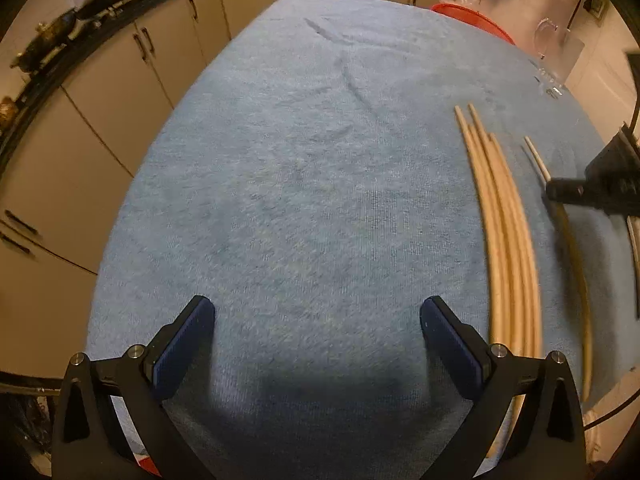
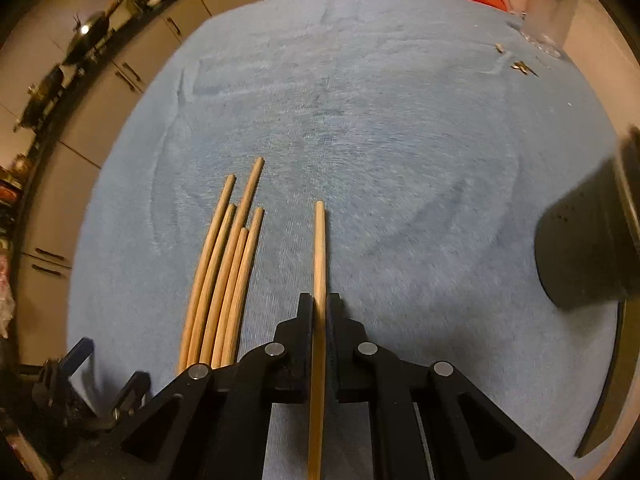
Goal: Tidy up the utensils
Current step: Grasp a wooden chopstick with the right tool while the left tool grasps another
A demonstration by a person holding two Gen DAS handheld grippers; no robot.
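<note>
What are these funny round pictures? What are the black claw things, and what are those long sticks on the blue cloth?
A person holds one black two-finger grabber in each hand. Each grabber has a small wide-angle camera looking along its fingers, which is why the pictures look round and bent.

One picture comes from the left grabber: its blue-padded fingers stand wide apart with nothing between them. The other comes from the right grabber: its fingers are pinched on one long pale wooden chopstick.

Both hover over a blue towel covering the table. Beside the pinched stick lies a bundle of loose wooden chopsticks. On the right stands a blurry dark round container.
</note>
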